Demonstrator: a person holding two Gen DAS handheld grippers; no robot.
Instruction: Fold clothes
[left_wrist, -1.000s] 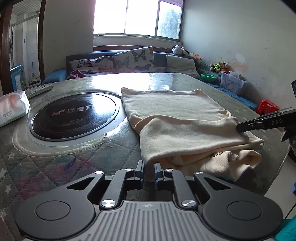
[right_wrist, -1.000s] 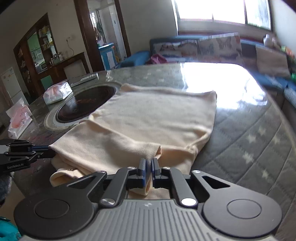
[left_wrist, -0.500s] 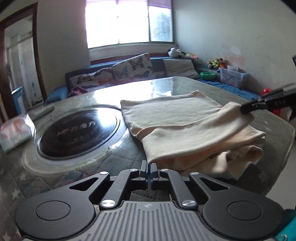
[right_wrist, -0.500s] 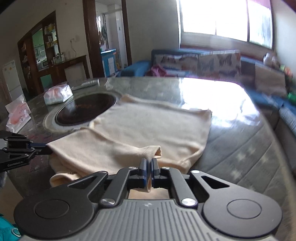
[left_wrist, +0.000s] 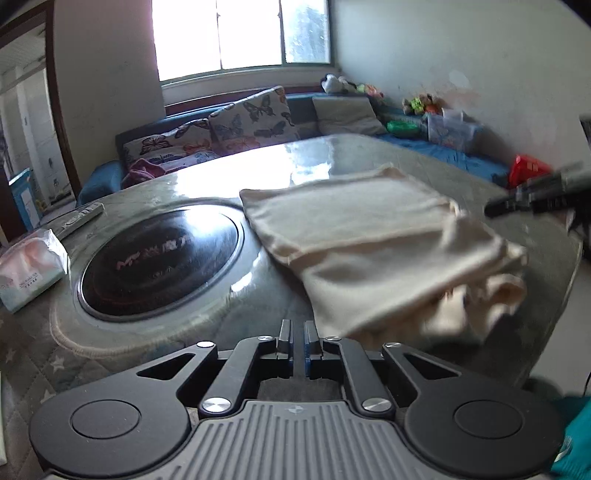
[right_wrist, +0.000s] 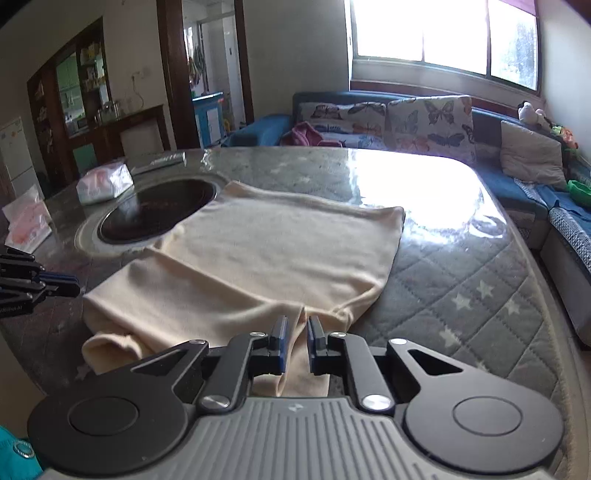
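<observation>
A cream garment (left_wrist: 369, 251) lies partly folded on the quilted table (right_wrist: 461, 288), its near layers bunched at the table's edge. My left gripper (left_wrist: 299, 332) hovers just left of the garment's near corner. Its jaws are opening, a narrow gap shows and nothing is between them. The right wrist view shows it at the far left (right_wrist: 75, 288), beside the cloth's corner. My right gripper (right_wrist: 296, 328) is over the garment's (right_wrist: 277, 251) near edge. Its jaws are opening and cloth shows in the gap. In the left wrist view its tip (left_wrist: 489, 211) stands apart from the cloth.
A round black hob (left_wrist: 159, 258) is set into the table left of the garment. A tissue pack (left_wrist: 29, 269) and a remote (left_wrist: 81, 218) lie beyond it. A blue sofa with butterfly cushions (left_wrist: 251, 118) runs behind the table. The table's edge drops off on the right.
Both grippers lifted the garment's near layer half a second ago. Now the jaws have parted, the layer has dropped back, blurred, and the left gripper has risen clear of the cloth.
</observation>
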